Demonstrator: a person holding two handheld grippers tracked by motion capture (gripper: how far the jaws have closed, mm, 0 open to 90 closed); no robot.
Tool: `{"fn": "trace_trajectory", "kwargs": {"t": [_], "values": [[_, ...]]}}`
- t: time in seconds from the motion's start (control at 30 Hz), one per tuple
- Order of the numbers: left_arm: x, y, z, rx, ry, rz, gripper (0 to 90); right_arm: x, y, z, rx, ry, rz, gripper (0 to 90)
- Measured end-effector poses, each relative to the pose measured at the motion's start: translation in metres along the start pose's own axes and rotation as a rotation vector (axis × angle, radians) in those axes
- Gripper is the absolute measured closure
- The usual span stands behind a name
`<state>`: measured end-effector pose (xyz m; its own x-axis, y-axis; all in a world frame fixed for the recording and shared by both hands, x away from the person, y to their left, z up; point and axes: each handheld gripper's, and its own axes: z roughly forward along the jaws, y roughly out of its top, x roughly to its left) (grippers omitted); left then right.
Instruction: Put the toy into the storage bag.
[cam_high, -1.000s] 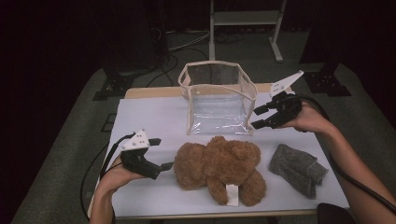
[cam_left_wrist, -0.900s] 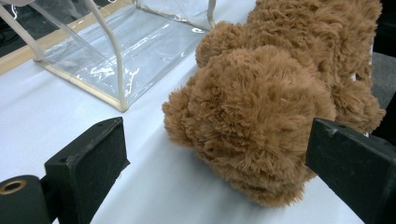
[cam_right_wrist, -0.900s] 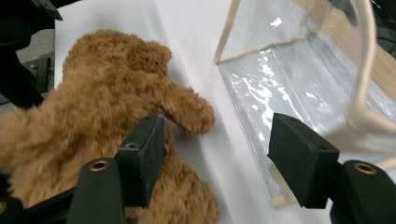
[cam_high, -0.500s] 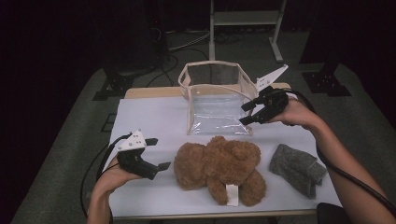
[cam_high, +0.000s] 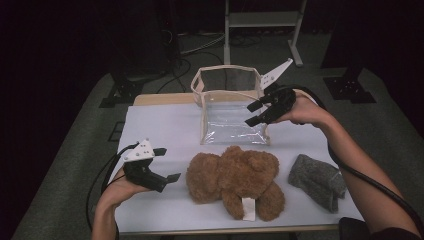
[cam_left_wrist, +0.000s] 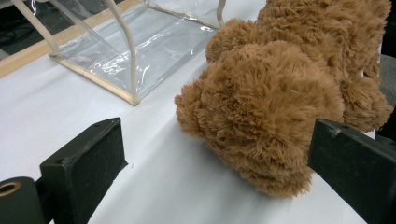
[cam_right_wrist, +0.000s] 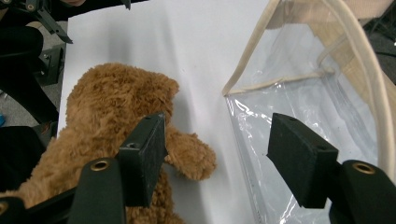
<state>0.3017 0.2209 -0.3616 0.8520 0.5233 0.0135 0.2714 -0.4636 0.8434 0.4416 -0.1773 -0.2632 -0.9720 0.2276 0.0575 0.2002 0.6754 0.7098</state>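
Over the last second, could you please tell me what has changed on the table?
The right tongs moved leftward across the high view, from beside the bag to over its near right corner, jaws open and empty. The left tongs, bear and grey cloth stayed put.

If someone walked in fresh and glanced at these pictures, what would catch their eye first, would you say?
Most likely the brown teddy bear lying at the near middle of the white table. Behind it stands a clear bag with cream trim, its top open. The right gripper hovers open at the bag's right front corner, while the left gripper waits open just left of the bear.
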Motion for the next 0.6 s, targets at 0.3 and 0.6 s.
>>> {"fn": "trace_trajectory", "kwargs": {"t": [0.3,0.6], "values": [[0.002,-0.001,-0.002,0.001,0.009,-0.003,3.1,-0.005,0.026,0.004,0.030,0.004,-0.034,36.1],[0.004,-0.003,-0.004,0.003,0.014,-0.011,3.1,-0.018,0.043,0.007,0.062,0.002,-0.033,36.9]]}}
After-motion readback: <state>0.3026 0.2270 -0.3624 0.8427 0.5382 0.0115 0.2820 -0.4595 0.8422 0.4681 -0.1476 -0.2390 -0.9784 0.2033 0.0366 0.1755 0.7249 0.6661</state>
